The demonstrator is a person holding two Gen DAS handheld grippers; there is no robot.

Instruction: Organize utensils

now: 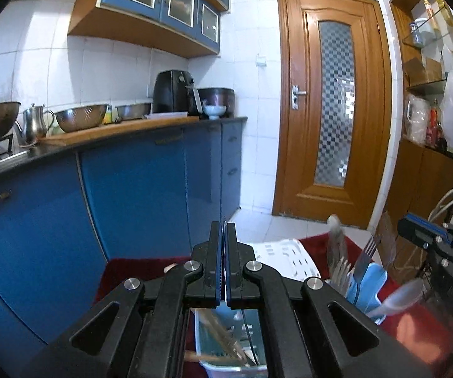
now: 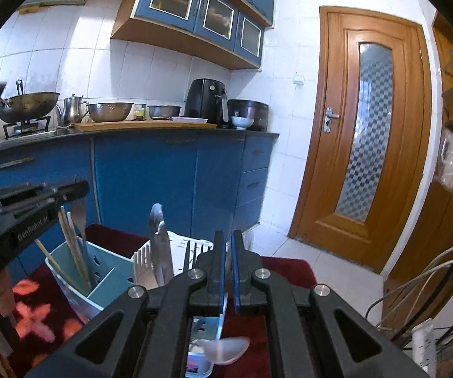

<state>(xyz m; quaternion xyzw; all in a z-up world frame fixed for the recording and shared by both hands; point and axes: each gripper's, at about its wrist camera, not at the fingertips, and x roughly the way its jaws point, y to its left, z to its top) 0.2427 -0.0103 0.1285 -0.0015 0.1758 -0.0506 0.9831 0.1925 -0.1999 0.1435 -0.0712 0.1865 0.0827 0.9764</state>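
Observation:
In the left wrist view my left gripper (image 1: 225,230) is shut with nothing in it, above a white caddy (image 1: 209,367) that holds wooden chopsticks (image 1: 223,340). To its right, a light-blue holder (image 1: 366,289) carries forks (image 1: 363,256) and a white spoon (image 1: 398,297). In the right wrist view my right gripper (image 2: 229,236) is shut but for a sliver between the pads, and it holds nothing. A white spoon (image 2: 223,349) lies below it. At its left stands the caddy (image 2: 78,286) with chopsticks (image 2: 72,245), under the left gripper (image 2: 83,187).
A white slotted rack (image 2: 176,245) stands behind the holders on a red patterned cloth (image 2: 37,315). Blue cabinets (image 2: 144,182) with a cluttered counter lie ahead. A wooden door (image 2: 371,132) is at the right. Cables (image 2: 415,280) and shelves crowd the right edge. A hand (image 2: 2,289) grips the left tool.

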